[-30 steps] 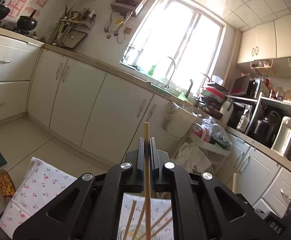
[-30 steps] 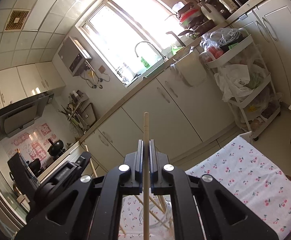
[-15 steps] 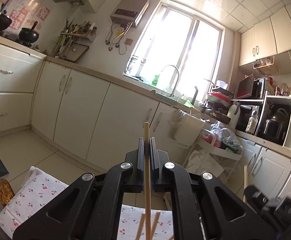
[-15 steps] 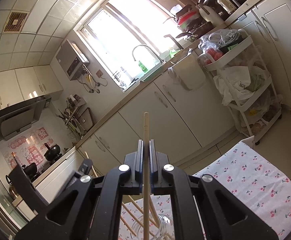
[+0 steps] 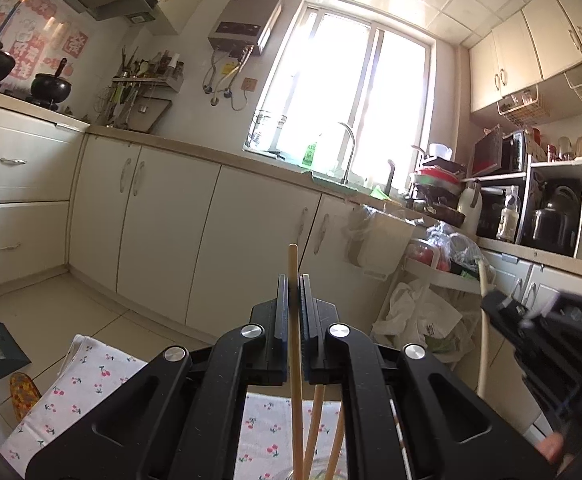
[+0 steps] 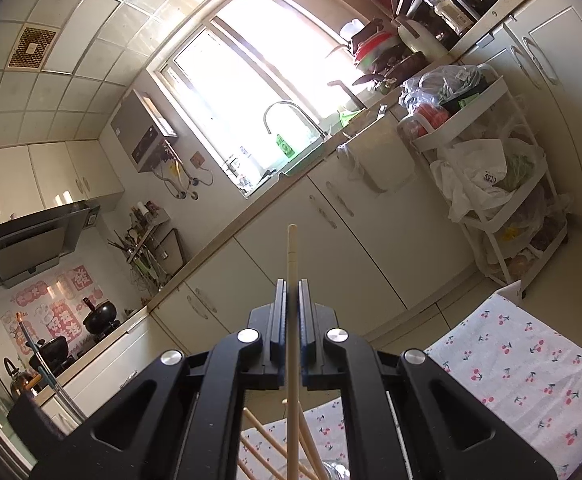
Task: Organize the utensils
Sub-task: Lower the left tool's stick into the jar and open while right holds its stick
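The left gripper [image 5: 294, 280] is clamped on a wooden chopstick [image 5: 296, 320], which stands upright between its two black fingers [image 5: 281, 308] and pokes out above them toward twelve o'clock. Below the jaws, at six o'clock in the left wrist view, more chopsticks [image 5: 315, 432] lean together in what looks like a clear glass jar [image 5: 291, 474]; only its rim shows at the bottom edge. The jar stands on a white cloth with a cherry print [image 5: 87, 380], spread from seven to six o'clock.

The right gripper [image 6: 291, 284] is likewise pinched tight on a second chopstick [image 6: 292, 264], upright between its fingers [image 6: 279, 312], its squared top pointing to twelve o'clock. Under it, at six o'clock, loose chopsticks [image 6: 267, 440] fan out above the jar's rim [image 6: 335, 470], and the same cherry cloth [image 6: 523, 368] fills the four o'clock corner.

In the left wrist view the right gripper [image 5: 491, 305] appears blurred at three to four o'clock, its pale chopstick [image 5: 483, 320] hanging straight down.

Behind both stand cream cabinets [image 5: 163, 220] and a bright window [image 5: 347, 92] over a sink tap [image 6: 287, 112].
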The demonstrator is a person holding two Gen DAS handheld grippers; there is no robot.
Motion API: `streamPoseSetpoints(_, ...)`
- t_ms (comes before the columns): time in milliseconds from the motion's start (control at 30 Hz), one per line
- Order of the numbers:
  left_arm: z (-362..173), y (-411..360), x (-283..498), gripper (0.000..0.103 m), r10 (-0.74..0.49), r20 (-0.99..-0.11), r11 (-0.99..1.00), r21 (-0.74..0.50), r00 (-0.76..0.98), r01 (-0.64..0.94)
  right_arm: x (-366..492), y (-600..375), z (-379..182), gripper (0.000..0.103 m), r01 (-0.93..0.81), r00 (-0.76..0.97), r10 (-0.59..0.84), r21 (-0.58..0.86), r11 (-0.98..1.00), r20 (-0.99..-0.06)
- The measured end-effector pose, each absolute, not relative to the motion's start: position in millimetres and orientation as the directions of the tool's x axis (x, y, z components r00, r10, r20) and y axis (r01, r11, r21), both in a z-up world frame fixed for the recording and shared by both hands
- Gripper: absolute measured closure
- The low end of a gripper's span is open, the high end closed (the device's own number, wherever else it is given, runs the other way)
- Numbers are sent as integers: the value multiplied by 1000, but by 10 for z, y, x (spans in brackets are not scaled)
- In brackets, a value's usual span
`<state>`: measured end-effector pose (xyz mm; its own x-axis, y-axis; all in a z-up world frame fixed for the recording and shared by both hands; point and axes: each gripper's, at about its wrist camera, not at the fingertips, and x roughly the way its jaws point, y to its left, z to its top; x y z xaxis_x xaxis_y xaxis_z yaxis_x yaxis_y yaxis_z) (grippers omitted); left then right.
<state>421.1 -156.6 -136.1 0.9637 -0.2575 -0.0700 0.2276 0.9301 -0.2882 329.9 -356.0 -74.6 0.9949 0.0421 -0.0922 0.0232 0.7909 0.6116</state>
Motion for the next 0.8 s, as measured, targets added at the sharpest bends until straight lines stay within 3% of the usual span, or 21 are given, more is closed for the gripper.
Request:
streamPoseSetpoints(400, -1482, -1477, 3990, 97, -336, -159, 923, -252, 928, 291, 3507, -3373, -819, 97, 48, 998, -16, 569, 821, -60)
streamPoseSetpoints(800, -1529, -1040, 3788, 75, -304, -234, 922, -317, 923, 223, 3473, -3074, -1071, 97, 87, 994, -47, 446, 891, -100)
